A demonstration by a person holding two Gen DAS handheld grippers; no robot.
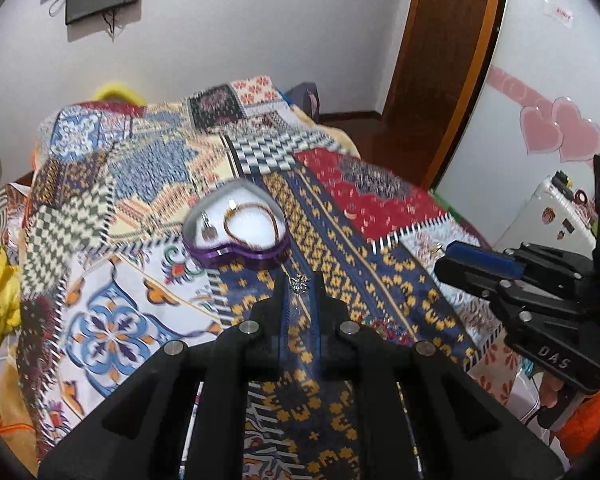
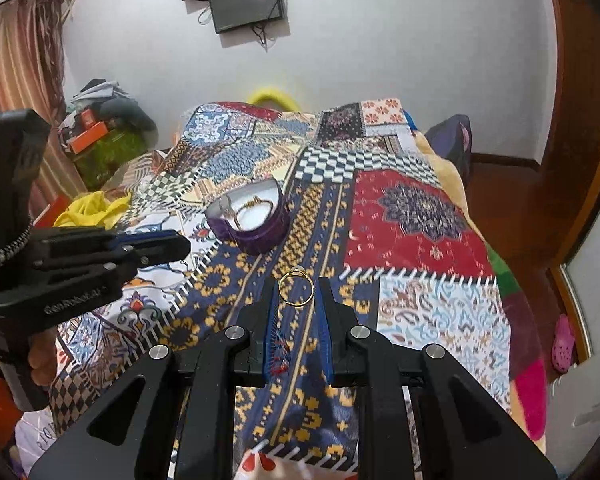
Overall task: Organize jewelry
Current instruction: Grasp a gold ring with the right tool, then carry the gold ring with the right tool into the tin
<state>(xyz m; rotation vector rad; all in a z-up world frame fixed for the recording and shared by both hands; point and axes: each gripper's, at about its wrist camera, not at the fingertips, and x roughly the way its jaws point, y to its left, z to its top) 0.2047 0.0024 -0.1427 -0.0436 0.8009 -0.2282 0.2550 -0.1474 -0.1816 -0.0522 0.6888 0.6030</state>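
A purple heart-shaped jewelry box (image 1: 236, 236) with a white lining lies open on the patchwork bedspread (image 1: 112, 184); a bracelet (image 1: 250, 224) and an earring (image 1: 208, 228) lie inside. My left gripper (image 1: 299, 285) is shut on a small silver flower-shaped piece (image 1: 299, 283), held just short of the box. My right gripper (image 2: 296, 290) is shut on a gold ring (image 2: 296, 289), held above the spread in front of the box (image 2: 252, 216). Each gripper shows in the other's view: the right one in the left wrist view (image 1: 480, 268), the left one in the right wrist view (image 2: 156, 246).
The bed fills both views. Yellow cloth (image 2: 92, 208) lies at its left edge, with clutter (image 2: 100, 128) and a curtain behind. A wooden door (image 1: 440, 60) and a white cabinet (image 1: 556, 208) stand to the right. A pink shoe (image 2: 564, 344) is on the floor.
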